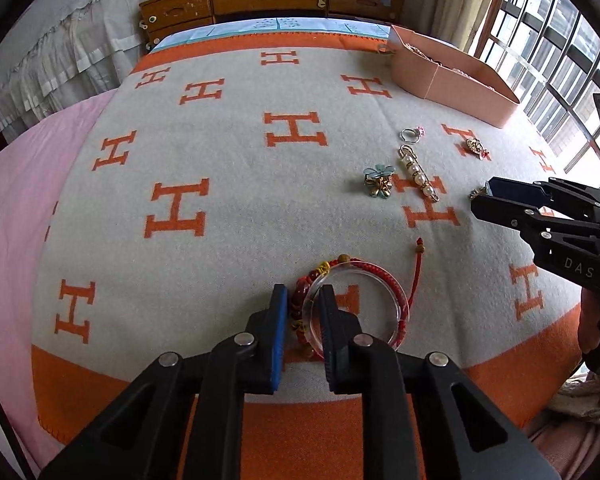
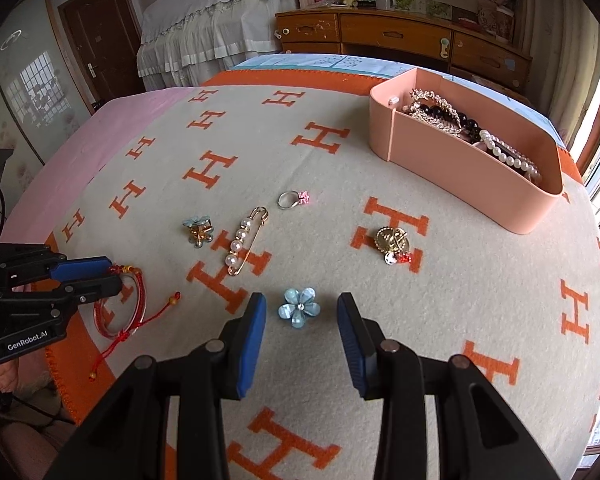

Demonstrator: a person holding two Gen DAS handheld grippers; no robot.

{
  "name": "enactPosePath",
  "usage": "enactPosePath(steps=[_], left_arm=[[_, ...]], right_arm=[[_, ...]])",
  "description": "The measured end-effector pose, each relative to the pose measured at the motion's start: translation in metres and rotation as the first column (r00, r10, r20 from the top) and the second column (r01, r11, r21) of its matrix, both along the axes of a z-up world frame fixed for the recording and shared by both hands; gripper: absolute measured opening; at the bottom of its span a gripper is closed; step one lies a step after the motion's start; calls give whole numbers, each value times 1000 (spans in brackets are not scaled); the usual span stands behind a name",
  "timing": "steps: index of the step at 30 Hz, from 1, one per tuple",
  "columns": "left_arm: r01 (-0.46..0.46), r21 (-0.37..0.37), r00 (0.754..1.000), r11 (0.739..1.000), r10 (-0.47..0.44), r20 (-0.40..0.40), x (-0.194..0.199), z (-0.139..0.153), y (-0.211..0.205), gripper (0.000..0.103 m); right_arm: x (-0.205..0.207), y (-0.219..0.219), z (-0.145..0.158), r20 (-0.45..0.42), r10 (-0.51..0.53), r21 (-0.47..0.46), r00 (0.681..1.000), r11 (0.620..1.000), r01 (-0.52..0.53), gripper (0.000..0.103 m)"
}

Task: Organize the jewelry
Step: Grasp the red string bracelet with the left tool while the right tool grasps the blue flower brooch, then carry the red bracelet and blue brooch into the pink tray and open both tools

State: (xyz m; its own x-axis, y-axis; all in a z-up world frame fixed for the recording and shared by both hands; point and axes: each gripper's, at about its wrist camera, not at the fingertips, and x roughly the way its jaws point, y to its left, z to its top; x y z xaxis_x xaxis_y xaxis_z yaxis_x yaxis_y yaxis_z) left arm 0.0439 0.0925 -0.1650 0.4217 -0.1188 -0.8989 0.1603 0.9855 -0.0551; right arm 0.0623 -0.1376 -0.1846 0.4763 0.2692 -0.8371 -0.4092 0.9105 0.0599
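the left gripper [image 1: 303,300] straddles the rim of a clear bangle [image 1: 356,306] with red bracelets. the right gripper [image 2: 302,312] gapes wide, a blue flower clip [image 2: 299,307] lying between its fingers.

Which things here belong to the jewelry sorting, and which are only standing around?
Belong to the job:
pink box
blue flower clip
pearl pin
ring
gold brooch
clear bangle
red cord bracelet

Just around:
wooden dresser
door
blanket
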Motion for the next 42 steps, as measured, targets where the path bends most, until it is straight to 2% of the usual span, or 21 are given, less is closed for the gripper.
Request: enactPosePath(steps=[2, 8, 17, 22, 29, 33, 38, 42], left_arm=[[-5, -2, 1000, 1000, 5, 0, 0, 0, 0, 11], [-14, -45, 1000, 999, 14, -4, 0, 4, -1, 10], [47, -87, 995, 995, -39, 88, 3, 43, -20, 10], [107, -107, 980, 988, -86, 178, 19, 87, -43, 10], [168, -74, 941, 983, -137, 310, 58, 154, -80, 10], [182, -64, 923, 981, -148, 356, 87, 182, -102, 10], [198, -34, 903, 980, -169, 394, 117, 200, -134, 10], [189, -17, 910, 982, -168, 380, 147, 192, -156, 10]], right_arm=[[-1, 1, 0, 3, 8, -4, 1000, 1000, -8, 20], [-3, -6, 3, 1, -18, 28, 1000, 999, 18, 20], [-12, -25, 33, 36, -59, 118, 998, 991, 55, 20], [-13, -43, 66, 74, -104, 168, 992, 982, 91, 20], [-3, -74, 139, 181, -180, 214, 967, 967, 140, 20], [13, -92, 177, 231, -231, 239, 945, 955, 175, 20], [47, -114, 204, 217, -301, 292, 929, 928, 232, 20], [70, -126, 202, 189, -345, 303, 919, 911, 280, 20]])
